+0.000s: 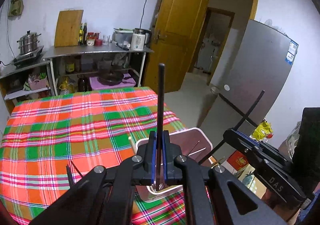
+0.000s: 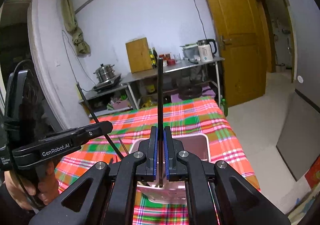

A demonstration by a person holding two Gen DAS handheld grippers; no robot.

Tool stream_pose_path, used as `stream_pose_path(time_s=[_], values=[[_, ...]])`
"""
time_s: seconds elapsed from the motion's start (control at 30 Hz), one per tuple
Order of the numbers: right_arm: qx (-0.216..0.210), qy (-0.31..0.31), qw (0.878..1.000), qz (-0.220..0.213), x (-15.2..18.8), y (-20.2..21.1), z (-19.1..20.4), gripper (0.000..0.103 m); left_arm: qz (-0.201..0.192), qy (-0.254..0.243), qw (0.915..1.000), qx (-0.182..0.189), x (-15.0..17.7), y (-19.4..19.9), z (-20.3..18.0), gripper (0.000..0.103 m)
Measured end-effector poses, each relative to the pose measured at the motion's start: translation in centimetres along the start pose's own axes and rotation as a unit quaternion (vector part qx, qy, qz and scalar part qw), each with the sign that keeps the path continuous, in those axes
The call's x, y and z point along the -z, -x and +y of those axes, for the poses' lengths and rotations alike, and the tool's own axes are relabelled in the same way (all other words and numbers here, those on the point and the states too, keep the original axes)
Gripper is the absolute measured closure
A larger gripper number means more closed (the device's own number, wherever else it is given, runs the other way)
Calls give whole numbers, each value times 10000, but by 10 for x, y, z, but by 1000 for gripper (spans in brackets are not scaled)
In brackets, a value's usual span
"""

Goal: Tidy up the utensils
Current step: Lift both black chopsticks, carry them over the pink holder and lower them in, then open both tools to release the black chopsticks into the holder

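In the left wrist view my left gripper (image 1: 159,135) is shut on a dark chopstick (image 1: 161,96) that stands upright. Its lower end hangs over the near end of the pink utensil holder (image 1: 200,135) on the plaid table. My right gripper (image 1: 237,133) shows at the right, shut on a second dark chopstick (image 1: 251,109). In the right wrist view my right gripper (image 2: 160,132) grips that upright chopstick (image 2: 160,92) above the same holder (image 2: 202,141). The left gripper (image 2: 105,125) and its slanted chopstick (image 2: 93,113) show at the left. Thin sticks (image 1: 193,149) lie inside the holder.
Loose chopsticks (image 1: 70,175) lie on the plaid tablecloth (image 1: 70,125) left of the holder. A steel shelf (image 1: 96,50) with a kettle (image 1: 140,38), steamer pot (image 1: 29,42) and cutting board stands behind. A wooden door (image 1: 180,34) and grey fridge (image 1: 260,76) are to the right. A hand (image 2: 30,189) holds the left gripper.
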State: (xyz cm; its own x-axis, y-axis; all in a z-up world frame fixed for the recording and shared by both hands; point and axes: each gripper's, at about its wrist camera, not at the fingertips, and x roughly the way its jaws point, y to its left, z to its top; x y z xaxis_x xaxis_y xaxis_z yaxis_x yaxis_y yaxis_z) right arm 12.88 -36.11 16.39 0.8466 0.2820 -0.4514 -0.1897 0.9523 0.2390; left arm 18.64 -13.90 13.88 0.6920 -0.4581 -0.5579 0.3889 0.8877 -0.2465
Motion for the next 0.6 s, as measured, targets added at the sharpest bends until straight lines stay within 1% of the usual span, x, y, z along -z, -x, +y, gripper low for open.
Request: stream_pose_path(time_s=[0.23, 0.37, 0.4, 0.5, 0.6], values=[[2, 8, 9996, 277, 16, -18, -2, 98, 126, -100, 9998, -68, 13, -13, 1, 97], [-12, 20, 9991, 422, 21, -25, -2, 97, 210, -127, 9997, -38, 18, -17, 1, 96], [-10, 9, 9989, 464, 23, -27, -3, 97, 215, -137, 9997, -49, 19, -18, 0, 95], [0, -13, 9987, 508, 25, -27, -5, 96, 195, -101, 9998, -19, 20, -15, 2, 84], [20, 6, 9989, 464, 23, -23, -5, 94, 127, -70, 9999, 10, 20, -8, 2, 82]])
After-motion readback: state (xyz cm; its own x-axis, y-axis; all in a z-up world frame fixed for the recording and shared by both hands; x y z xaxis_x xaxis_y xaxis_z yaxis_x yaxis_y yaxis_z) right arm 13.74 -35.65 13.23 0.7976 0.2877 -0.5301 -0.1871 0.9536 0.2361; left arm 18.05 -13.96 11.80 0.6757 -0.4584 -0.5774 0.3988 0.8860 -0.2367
